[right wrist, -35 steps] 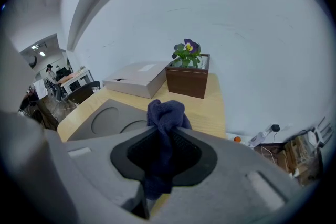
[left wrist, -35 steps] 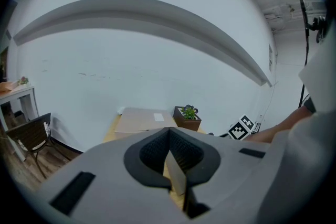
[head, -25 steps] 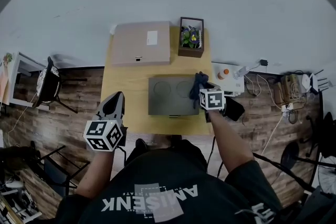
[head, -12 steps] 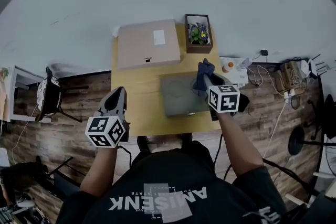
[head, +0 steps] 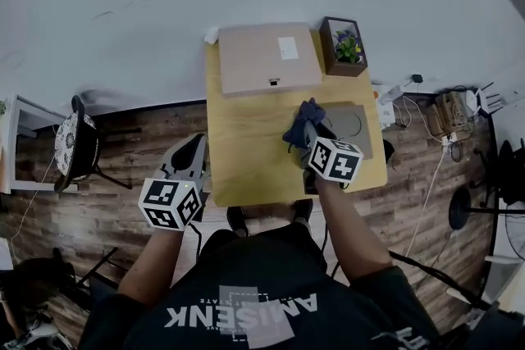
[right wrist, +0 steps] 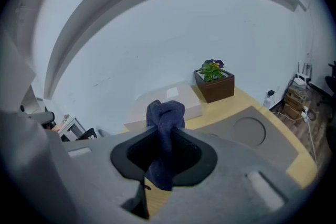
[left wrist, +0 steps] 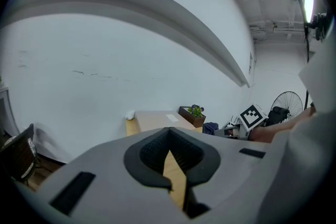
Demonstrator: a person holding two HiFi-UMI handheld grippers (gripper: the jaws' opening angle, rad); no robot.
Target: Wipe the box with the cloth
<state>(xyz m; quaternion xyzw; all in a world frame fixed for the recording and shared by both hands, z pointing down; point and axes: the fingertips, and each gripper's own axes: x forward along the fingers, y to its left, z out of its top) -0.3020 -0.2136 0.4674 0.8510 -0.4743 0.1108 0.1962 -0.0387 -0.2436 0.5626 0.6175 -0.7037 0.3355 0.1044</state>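
Right gripper [head: 306,129] is clamped on the dark blue cloth [head: 299,124], and in the right gripper view you can see it plainly: the cloth [right wrist: 165,128] is pinched between the two jaws of that gripper [right wrist: 166,153], a knotted bunch poking out past the tips and a tail hanging down behind. From the head view the cloth sits above the yellow table [head: 246,152], right at the left edge of the flat grey box [head: 354,125] with the round dents in its top. In the right gripper view, that grey box [right wrist: 252,134] lies off to the right of the cloth. At the back of the table there's a cardboard box [head: 267,57] with a white label, and a wooden planter [head: 344,47] with flowers just beside it at the back right corner. Left gripper [head: 189,160] is out of it, held off the table's left edge over the wooden floor [head: 123,135]. Its jaws are closed together with nothing between them [left wrist: 169,157]; only a sliver of table shows through the gap behind the tips
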